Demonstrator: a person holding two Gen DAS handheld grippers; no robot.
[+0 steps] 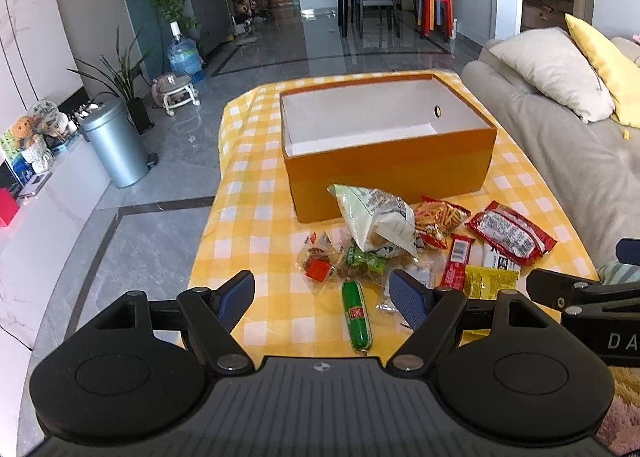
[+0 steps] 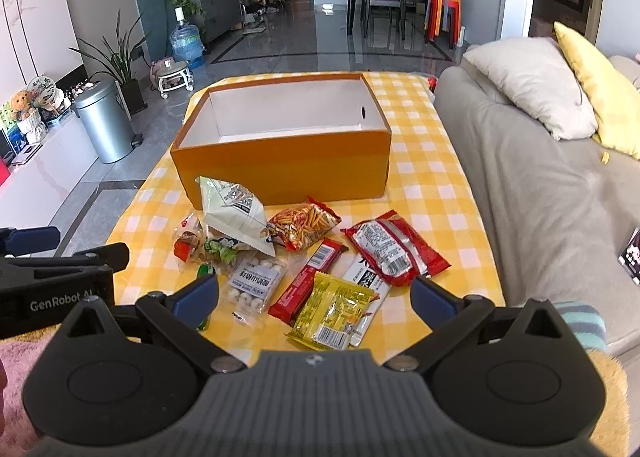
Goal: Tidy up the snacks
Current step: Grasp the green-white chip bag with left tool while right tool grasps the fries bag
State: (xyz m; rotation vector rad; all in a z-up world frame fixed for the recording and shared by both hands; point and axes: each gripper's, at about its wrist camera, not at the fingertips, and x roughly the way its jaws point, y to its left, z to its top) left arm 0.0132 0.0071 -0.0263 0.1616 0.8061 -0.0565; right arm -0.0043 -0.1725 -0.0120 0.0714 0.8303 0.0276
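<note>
An orange box (image 1: 388, 173) (image 2: 280, 165) with a white inside stands open and empty on the yellow checked tablecloth (image 1: 256, 225) (image 2: 432, 177). A pile of snacks lies in front of it: a white-green bag (image 1: 376, 217) (image 2: 236, 213), an orange stick-snack bag (image 1: 438, 219) (image 2: 304, 225), a red packet (image 1: 512, 233) (image 2: 394, 247), a red bar (image 1: 458, 259) (image 2: 308, 281), a yellow packet (image 1: 486, 281) (image 2: 332, 311), a green sausage (image 1: 356, 313). My left gripper (image 1: 320, 295) is open just above the sausage. Held open, my right gripper (image 2: 316, 293) hovers over the yellow packet.
A grey sofa (image 2: 540, 185) with white and yellow cushions lines the table's right side. Left of the table is tiled floor with a metal bin (image 1: 114, 141) and plants. A clear pack of white candies (image 2: 256, 283) lies in the pile.
</note>
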